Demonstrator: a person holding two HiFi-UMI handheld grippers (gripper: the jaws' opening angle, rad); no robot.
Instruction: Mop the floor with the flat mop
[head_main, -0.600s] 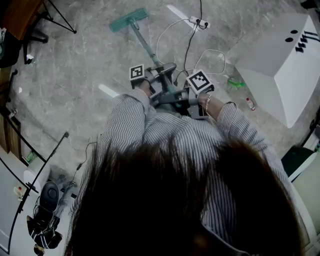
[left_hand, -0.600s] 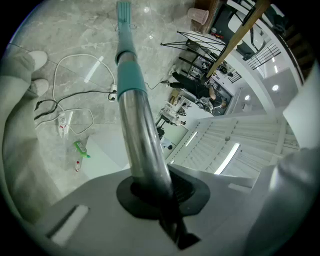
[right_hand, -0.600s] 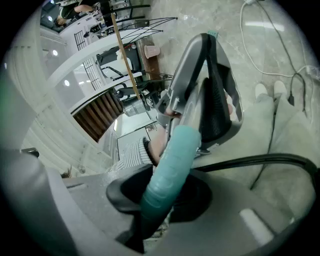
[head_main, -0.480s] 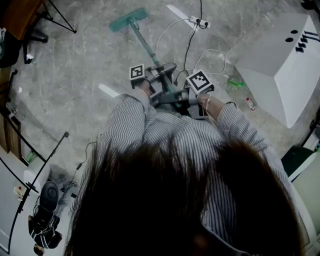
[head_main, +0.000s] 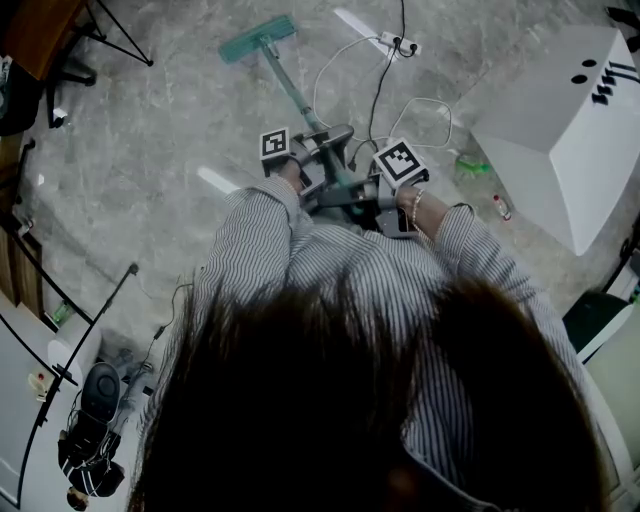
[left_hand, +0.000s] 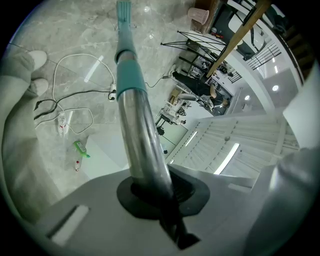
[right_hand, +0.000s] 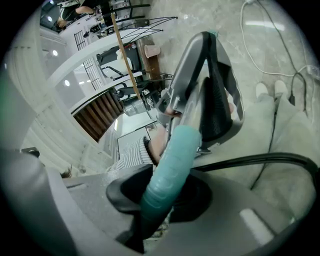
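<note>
With left gripper (head_main: 320, 142) and right gripper (head_main: 352, 192) fingers pinching the mop (head_main: 288, 88), mopping seems under way; next, probably pull it back across the floor (head_main: 150, 130).

Right hand-held gripper (right_hand: 150, 220): grey jaws with black pads closed on the round, teal-sleeved mop handle (right_hand: 172, 165). The handle rises from the jaw gap and tilts right.
- Higher along the mop handle: silver-grey loop-shaped frame with black inner panel (right_hand: 212, 85), against the shaft.
- Left of the handle: striped shirt sleeve (right_hand: 127, 157), wrist bare.
- Right of the handle: thick black cable (right_hand: 260, 159) crossing over grey marble floor (right_hand: 295, 40); looped white cable (right_hand: 250, 45) above it; two white shoe toes (right_hand: 267, 90).
- Far upper left: slanted wooden pole (right_hand: 125, 50), dark brown slatted panel (right_hand: 97, 117).
</note>
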